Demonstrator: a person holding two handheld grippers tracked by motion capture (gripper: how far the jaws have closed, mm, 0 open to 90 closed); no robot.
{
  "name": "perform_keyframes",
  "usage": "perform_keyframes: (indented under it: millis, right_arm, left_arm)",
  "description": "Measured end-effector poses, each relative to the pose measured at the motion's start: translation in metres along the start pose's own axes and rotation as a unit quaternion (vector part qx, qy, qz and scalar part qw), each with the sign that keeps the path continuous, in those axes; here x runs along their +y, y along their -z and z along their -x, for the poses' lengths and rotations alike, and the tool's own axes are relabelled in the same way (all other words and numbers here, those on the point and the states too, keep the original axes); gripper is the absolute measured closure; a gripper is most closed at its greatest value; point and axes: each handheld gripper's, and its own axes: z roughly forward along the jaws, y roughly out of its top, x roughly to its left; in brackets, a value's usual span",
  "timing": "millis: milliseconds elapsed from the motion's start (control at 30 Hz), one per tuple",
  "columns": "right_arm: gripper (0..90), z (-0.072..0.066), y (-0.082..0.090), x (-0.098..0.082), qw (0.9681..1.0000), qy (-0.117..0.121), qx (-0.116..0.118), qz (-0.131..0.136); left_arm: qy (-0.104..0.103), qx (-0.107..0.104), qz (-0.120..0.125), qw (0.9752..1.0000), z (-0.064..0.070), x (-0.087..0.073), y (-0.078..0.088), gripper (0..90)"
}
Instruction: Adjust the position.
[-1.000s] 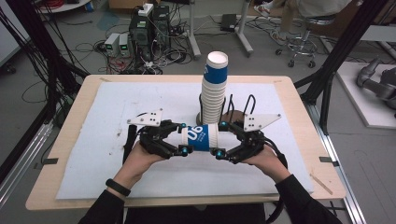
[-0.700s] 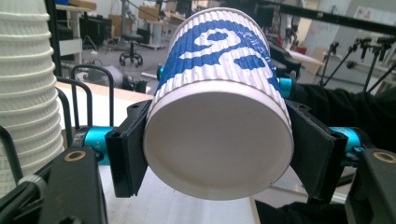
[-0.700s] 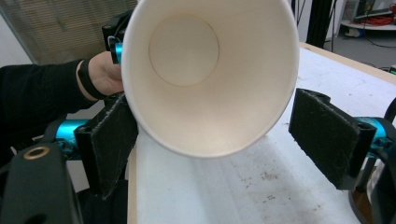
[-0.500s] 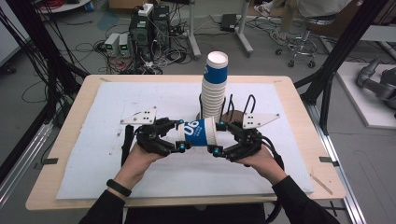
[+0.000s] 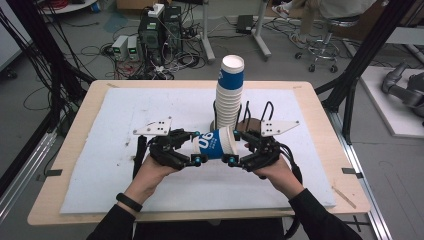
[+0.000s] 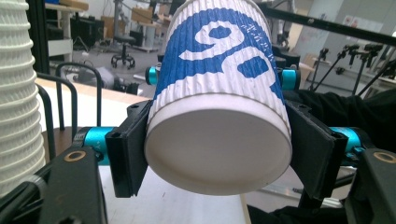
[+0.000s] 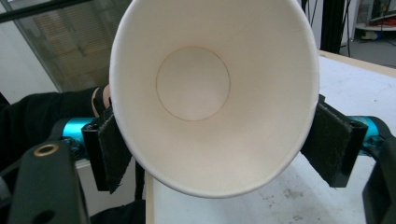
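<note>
Left claw (image 5: 196, 156): clamped on the base end of the blue-and-white paper cup (image 5: 216, 143), pads tight against its ribbed wall.
Right claw (image 5: 234, 148): jaws just closing around the cup's rim end, pads beside it.
Cup: lying sideways between both claws, above the desk (image 5: 100, 125).
Behind: upright cup stack (image 5: 229, 95).

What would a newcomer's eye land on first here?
The blue-and-white paper cup lies sideways above the table's white mat, with the left gripper at its base and the right gripper at its rim, the right jaws just closing. Right behind stands a tall stack of cups.
</note>
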Motion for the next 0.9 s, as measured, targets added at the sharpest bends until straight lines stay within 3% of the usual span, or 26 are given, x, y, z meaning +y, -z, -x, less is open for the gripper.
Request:
perform_keyframes:
  millis: [233, 333, 367, 467, 567, 600, 733, 900]
  right_arm:
    - [20.5, -0.001, -0.001, 0.000, 0.9990, 0.025, -0.012, -0.035]
    - [20.6, -0.001, -0.001, 0.002, 0.9973, 0.037, -0.020, -0.060]
    - [20.7, -0.001, -0.001, 0.002, 0.9967, 0.039, -0.020, -0.067]
    - [20.7, -0.002, -0.002, 0.003, 0.9948, 0.042, -0.020, -0.091]
    - [20.7, -0.002, -0.004, 0.003, 0.9931, 0.050, -0.021, -0.105]
    - [20.7, -0.002, -0.004, 0.003, 0.9929, 0.052, -0.019, -0.106]
    - [18.3, -0.002, -0.005, 0.003, 0.9938, 0.052, -0.021, -0.097]
    - [18.3, -0.002, 0.000, 0.005, 0.9979, 0.029, -0.013, -0.057]
  left_arm:
    - [-0.018, 0.022, -0.069, 0.9972, 0.004, 0.003, -0.007, 25.3]
    - [-0.035, 0.036, -0.120, 0.9915, 0.007, 0.006, -0.010, 23.2]
    - [-0.038, 0.039, -0.128, 0.9904, 0.008, 0.007, -0.012, 23.2]
    - [-0.057, 0.048, -0.168, 0.9830, 0.012, 0.008, -0.017, 22.9]
    - [-0.062, 0.049, -0.191, 0.9783, 0.012, 0.006, -0.022, 26.0]
    - [-0.061, 0.046, -0.192, 0.9784, 0.011, 0.004, -0.023, 28.2]
    - [-0.059, 0.039, -0.169, 0.9831, 0.009, 0.001, -0.021, 28.8]
    - [-0.052, 0.038, -0.117, 0.9911, 0.007, 0.000, -0.015, 29.2]
